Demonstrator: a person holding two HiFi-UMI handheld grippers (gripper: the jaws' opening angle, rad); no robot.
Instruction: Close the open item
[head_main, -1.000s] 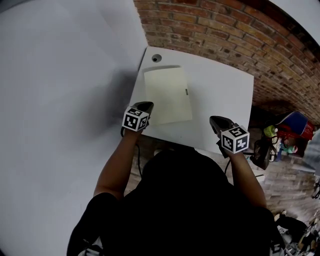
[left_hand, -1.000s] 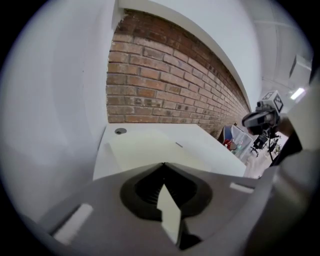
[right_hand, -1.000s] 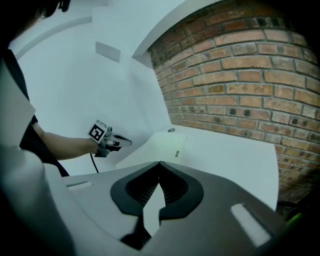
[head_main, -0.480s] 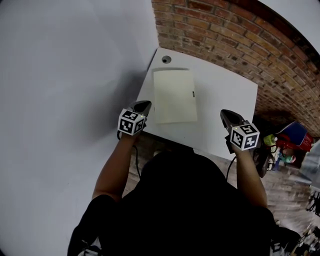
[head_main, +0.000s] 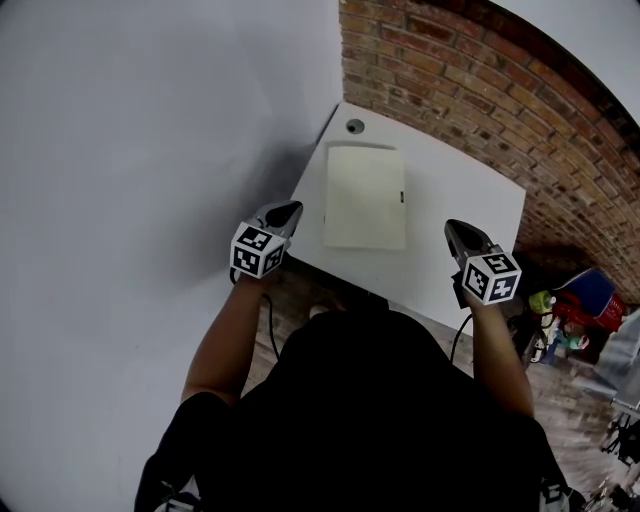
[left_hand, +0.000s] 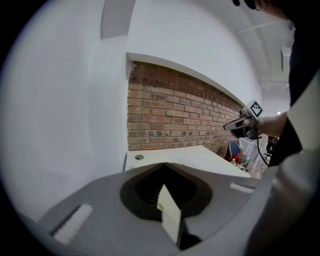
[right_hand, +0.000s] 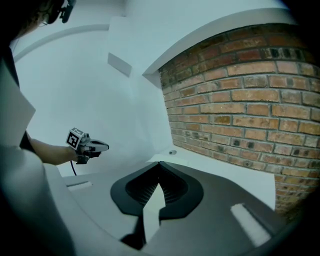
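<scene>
A white table (head_main: 470, 200) stands against the brick wall (head_main: 470, 90). On it a cream flat case (head_main: 365, 197) lies closed, near the far left corner. The left gripper (head_main: 290, 208) and right gripper (head_main: 452, 226) hover at the near edge, either side of the case, jaws pressed together on nothing.

I stand in a plain work room. There is a red brick wall (head_main: 480, 90), a smooth white wall (head_main: 150, 150) and a white desk (head_main: 465, 205) with a round cable hole (head_main: 355, 126) in its corner.
</scene>
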